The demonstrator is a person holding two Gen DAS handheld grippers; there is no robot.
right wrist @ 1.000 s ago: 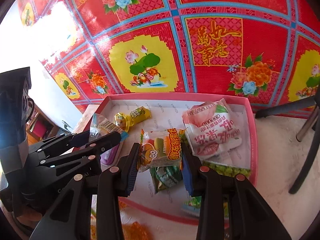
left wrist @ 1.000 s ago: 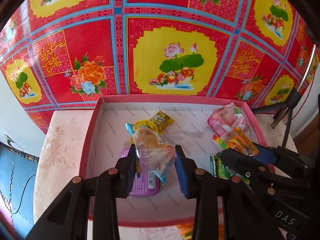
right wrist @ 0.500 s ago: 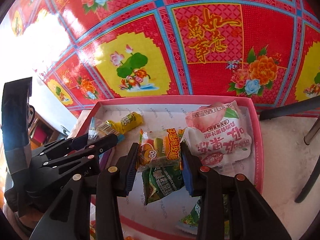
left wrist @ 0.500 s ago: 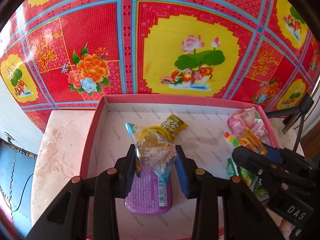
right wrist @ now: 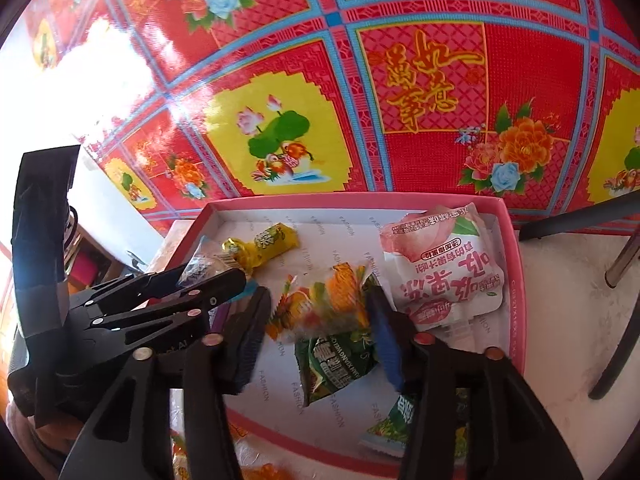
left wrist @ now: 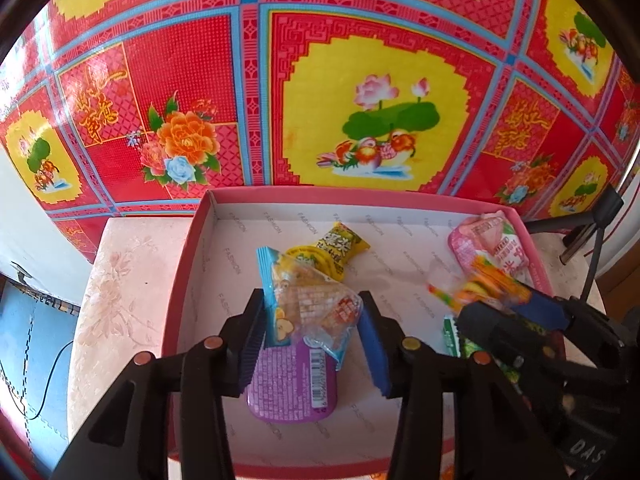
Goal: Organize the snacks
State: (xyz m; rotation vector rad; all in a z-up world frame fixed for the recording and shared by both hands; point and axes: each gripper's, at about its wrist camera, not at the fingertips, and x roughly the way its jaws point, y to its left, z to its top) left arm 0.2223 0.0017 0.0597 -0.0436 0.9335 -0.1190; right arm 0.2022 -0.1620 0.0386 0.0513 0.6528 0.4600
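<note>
Left gripper (left wrist: 310, 332): black plastic arms with ribbed blue pads; its jaws have just been opening, and the clear crinkly packet (left wrist: 308, 304) stands between them. The left pad looks to touch the packet edge, the right pad stands just beside it; whether it still presses I cannot tell.
Right gripper (right wrist: 320, 334): same build; its jaws have just been opening, pads apart from the blurred orange-yellow packet (right wrist: 320, 304) between them.
Box (left wrist: 182, 292): shallow pink cardboard tray, rectangular, white printed lining; every snack named here is inside it.
Clear crinkly packet: glossy film, blue sealed edge, pale puffed pieces inside; leans over the purple tub.
Purple tub (left wrist: 290, 388): one, flat rounded plastic, foil lid with barcode, at 6 o'clock of the clear packet.
Yellow wrapper (left wrist: 334, 250): one, shiny twisted foil, at 12 o'clock of the clear packet.
Pink-white pouch (right wrist: 444, 268): one, puffy matte bag, at 2 o'clock of the right gripper.
Green packet (right wrist: 336, 368): one, glossy, creased, under the orange-yellow packet.
Surface (left wrist: 120, 280): pale embossed floral tabletop.
Backdrop (left wrist: 360, 80): glossy red-yellow patterned sheet with blue grid.
</note>
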